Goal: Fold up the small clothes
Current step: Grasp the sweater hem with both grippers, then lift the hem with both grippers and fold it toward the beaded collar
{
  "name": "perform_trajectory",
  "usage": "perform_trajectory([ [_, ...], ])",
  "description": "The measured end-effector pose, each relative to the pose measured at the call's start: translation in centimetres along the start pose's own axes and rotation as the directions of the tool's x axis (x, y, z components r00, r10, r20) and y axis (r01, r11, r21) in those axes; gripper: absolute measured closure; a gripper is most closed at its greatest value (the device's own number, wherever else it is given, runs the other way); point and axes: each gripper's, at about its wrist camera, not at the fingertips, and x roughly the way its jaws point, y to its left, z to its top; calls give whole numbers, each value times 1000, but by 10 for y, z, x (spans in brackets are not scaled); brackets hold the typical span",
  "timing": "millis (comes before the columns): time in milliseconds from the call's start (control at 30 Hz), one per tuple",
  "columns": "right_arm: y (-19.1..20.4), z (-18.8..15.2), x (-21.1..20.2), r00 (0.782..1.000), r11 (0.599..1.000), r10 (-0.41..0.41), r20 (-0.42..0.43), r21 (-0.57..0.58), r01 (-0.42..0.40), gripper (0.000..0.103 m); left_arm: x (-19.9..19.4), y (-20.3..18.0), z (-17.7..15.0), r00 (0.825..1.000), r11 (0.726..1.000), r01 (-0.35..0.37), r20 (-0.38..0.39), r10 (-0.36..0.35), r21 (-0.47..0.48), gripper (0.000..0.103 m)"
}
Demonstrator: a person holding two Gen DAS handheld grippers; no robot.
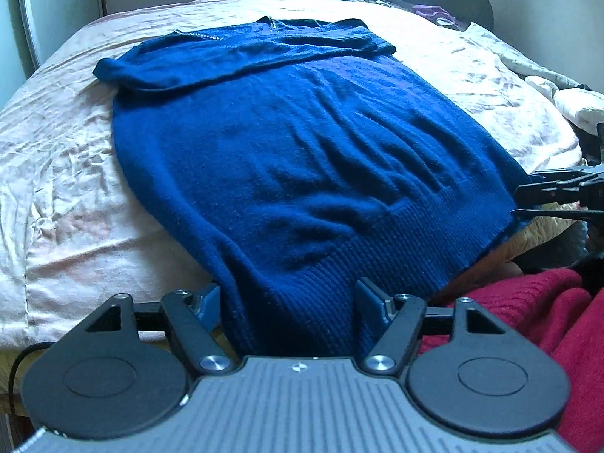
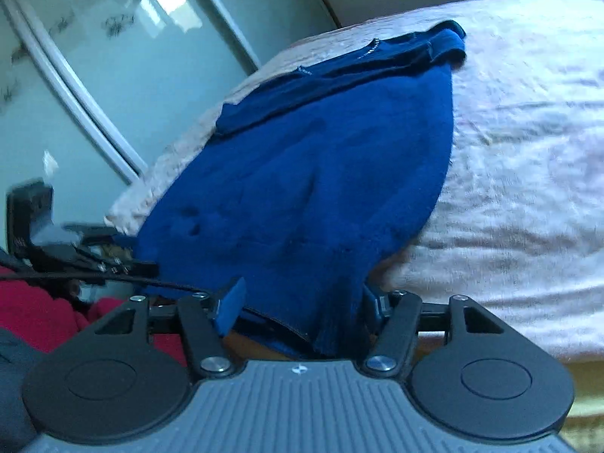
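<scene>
A dark blue knit sweater [image 1: 294,158] lies flat on the pale bedspread [image 1: 68,173], sleeves folded across its far end, ribbed hem toward me. My left gripper [image 1: 288,302] is open, its jaws either side of the hem's left corner, which hangs over the bed edge. My right gripper [image 2: 302,302] is open too, with the hem's right corner lying between its blue pads [image 2: 230,305]. The sweater [image 2: 321,173] fills the right wrist view. The right gripper also shows in the left wrist view [image 1: 528,200] at the sweater's right hem corner.
A red garment [image 1: 528,321] lies in front of the bed at the right, also seen in the right wrist view [image 2: 41,313]. White bedding [image 1: 577,105] is bunched at the bed's right side. A wardrobe door [image 2: 113,75] stands beyond the bed's left side.
</scene>
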Motion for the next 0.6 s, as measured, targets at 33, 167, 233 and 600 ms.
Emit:
perform_trajectory([
  [33, -4, 0, -1, 1000, 1000, 7, 5, 26, -7, 49, -1, 0, 0, 1000, 1000, -4, 3, 4, 2, 42],
  [167, -6, 1, -5, 996, 995, -85, -5, 54, 85, 90, -3, 4, 4, 1000, 1000, 19, -6, -19, -25, 79],
  [233, -8, 2, -6, 996, 993, -84, -3, 78, 84, 93, -4, 6, 5, 999, 999, 35, -7, -36, -42, 84],
  [600, 14, 27, -11, 993, 999, -48, 109, 4, 48, 94, -14, 7, 19, 997, 999, 21, 79, -18, -31, 89],
])
